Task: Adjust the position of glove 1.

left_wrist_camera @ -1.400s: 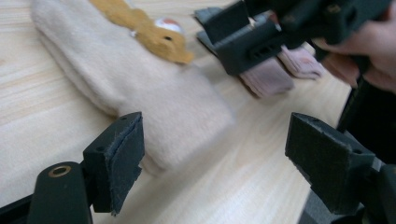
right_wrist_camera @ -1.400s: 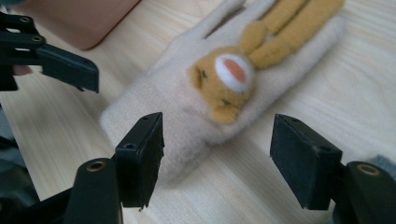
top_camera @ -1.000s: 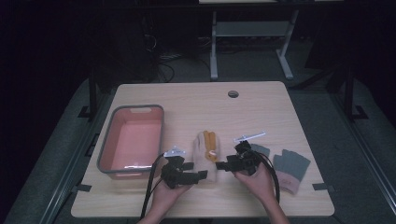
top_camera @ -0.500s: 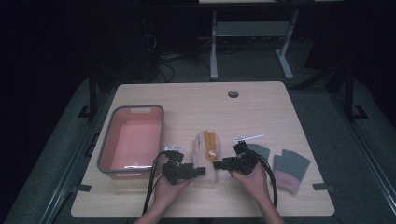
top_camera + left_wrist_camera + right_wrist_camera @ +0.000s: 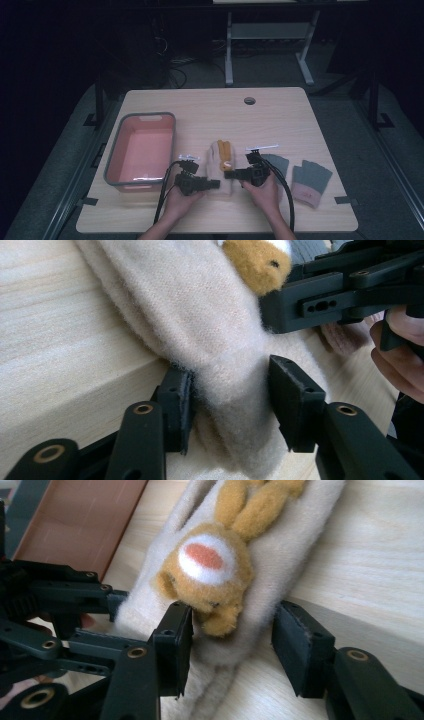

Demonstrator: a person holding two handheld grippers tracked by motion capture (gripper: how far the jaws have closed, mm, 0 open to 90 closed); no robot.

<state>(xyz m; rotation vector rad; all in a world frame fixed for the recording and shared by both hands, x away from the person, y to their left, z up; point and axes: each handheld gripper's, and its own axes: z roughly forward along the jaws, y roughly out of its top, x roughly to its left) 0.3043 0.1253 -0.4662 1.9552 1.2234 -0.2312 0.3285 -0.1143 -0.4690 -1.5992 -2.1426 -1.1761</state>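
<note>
Cream fuzzy glove (image 5: pixel 220 167) w/ brown bunny patch lies flat on table (image 5: pixel 280 120), just right of pink bin (image 5: pixel 141 150). Left tongs (image 5: pixel 231 405) have been closing, now pinching its cuff edge. Right tongs (image 5: pixel 231 645) also narrowing, straddling the glove, left pad touching, right pad apart. Hands barely shifted vs. a sec ago.

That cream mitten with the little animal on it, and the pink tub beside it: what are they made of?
The cream mitten looks like soft fleece or brushed knit: its surface is fuzzy and matte, with fraying fibres at the edges. The animal patch seems a plusher tan pile with a white and orange spot. The pink tub looks like moulded plastic, smooth with a slight sheen and a grey rim.
</note>
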